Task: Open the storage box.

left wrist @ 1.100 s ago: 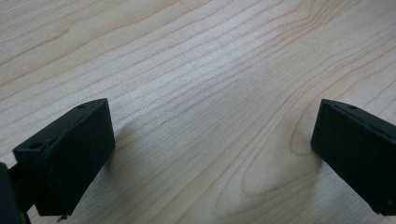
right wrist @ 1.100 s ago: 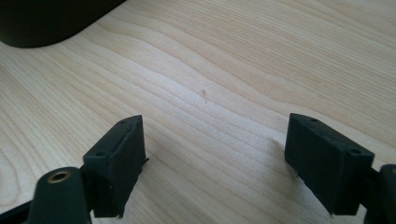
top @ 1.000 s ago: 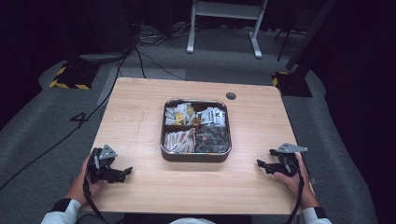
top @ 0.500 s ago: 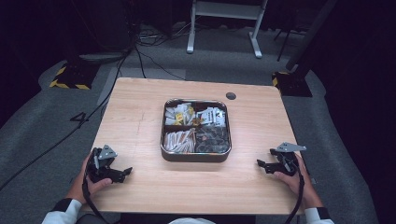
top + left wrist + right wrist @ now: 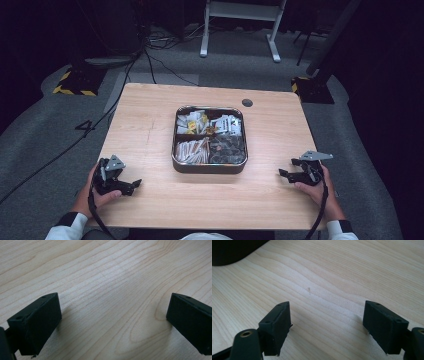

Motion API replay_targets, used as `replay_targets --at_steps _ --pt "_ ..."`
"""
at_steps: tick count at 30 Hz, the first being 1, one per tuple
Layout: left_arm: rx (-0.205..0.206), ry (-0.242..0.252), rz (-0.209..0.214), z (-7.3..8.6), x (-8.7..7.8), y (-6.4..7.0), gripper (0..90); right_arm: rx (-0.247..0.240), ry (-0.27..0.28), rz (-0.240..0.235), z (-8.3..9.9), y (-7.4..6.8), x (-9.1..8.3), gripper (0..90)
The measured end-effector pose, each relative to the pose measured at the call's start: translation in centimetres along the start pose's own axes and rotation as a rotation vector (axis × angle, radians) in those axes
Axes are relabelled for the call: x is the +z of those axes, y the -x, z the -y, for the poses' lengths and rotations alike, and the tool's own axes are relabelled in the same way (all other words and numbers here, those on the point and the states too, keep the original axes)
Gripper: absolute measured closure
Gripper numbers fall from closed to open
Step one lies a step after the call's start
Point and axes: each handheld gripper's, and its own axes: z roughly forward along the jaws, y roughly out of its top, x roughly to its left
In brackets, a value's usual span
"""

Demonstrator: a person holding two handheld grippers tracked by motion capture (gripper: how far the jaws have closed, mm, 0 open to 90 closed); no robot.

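Tray [image 5: 210,167] of four compartments, holding packets and dark pieces, sits mid-bench [image 5: 150,125]; left hand-held gripper [image 5: 131,185] at 8 o'clock, right hand-held gripper [image 5: 285,174] at 4 o'clock, both gaping empty, grey floor [image 5: 50,135] around.

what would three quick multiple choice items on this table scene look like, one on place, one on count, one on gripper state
1. Where does the tray sit?
A. mid-table
B. far left corner
C. on the floor

2. How many compartments does the tray have?
A. two
B. four
C. six

3. How are the left gripper and right gripper set?
A. both open, holding nothing
B. both shut on packets
C. one inside the tray

Answers: 1 A, the wooden table shows bare on all sides of it; 2 B, dividers cross into four; 3 A, bare wood lies between each pair of jaws.
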Motion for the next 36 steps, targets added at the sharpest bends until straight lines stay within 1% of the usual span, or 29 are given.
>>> replay_targets --at_steps 5,6,8,13,14,17,18,20,25,26,28,30,31,32,34,36 --pt "0.0 0.0 0.0 0.0 0.0 0.0 0.1 -0.014 0.019 -0.005 -0.8 -0.2 -0.3 23.7" --pt "0.0 0.0 0.0 0.0 0.0 0.0 0.1 -0.028 0.032 -0.003 -1.4 -0.4 -0.6 24.5" --pt "0.001 0.0 0.0 0.0 0.0 0.0 0.1 -0.031 0.024 0.002 -1.8 -0.4 -0.7 24.3" --pt "0.0 0.0 0.0 0.0 0.0 0.0 0.0 -0.042 0.053 -0.006 -3.0 -0.6 -1.0 25.1" --pt "0.0 0.0 0.0 0.0 0.0 0.0 0.1 -0.042 0.053 -0.006 -3.0 -0.6 -1.0 25.1" --pt "0.0 0.0 0.0 0.0 0.0 0.0 0.1 -0.061 0.069 -0.014 -3.9 -1.0 -1.2 25.4" --pt "0.0 0.0 0.0 0.0 0.0 0.0 0.1 -0.07 0.076 -0.01 -4.2 -1.1 -1.2 26.8" --pt "0.0 0.0 0.0 0.0 0.0 0.0 0.1 -0.082 0.074 -0.029 -4.6 -1.4 -1.1 29.0" --pt "-0.001 -0.001 0.001 0.0 0.0 0.0 0.1 -0.113 0.087 -0.037 -5.9 -2.0 -1.0 29.6" --pt "-0.001 0.0 0.001 0.0 0.0 0.0 0.0 -0.124 0.091 -0.036 -6.2 -2.2 -0.9 29.2" --pt "0.0 -0.001 0.001 0.0 0.0 0.0 0.1 -0.143 0.096 -0.051 -6.7 -2.6 -0.9 27.9" --pt "0.0 0.0 0.001 0.0 0.0 0.0 0.1 -0.149 0.097 -0.047 -7.1 -2.9 -0.8 27.4" --pt "0.0 0.0 0.001 0.0 0.0 0.0 0.0 -0.156 0.098 -0.059 -7.4 -3.1 -0.7 26.8" --pt "-0.001 0.0 0.001 0.0 0.0 0.0 0.1 -0.159 0.096 -0.065 -7.6 -3.2 -0.6 26.3" --pt "-0.001 0.0 0.001 0.0 0.0 0.0 0.1 -0.166 0.092 -0.06 -7.9 -3.4 -0.4 25.5" --pt "0.0 0.0 0.001 0.0 0.0 0.0 0.1 -0.191 0.076 -0.063 -8.6 -4.0 -0.1 24.3"
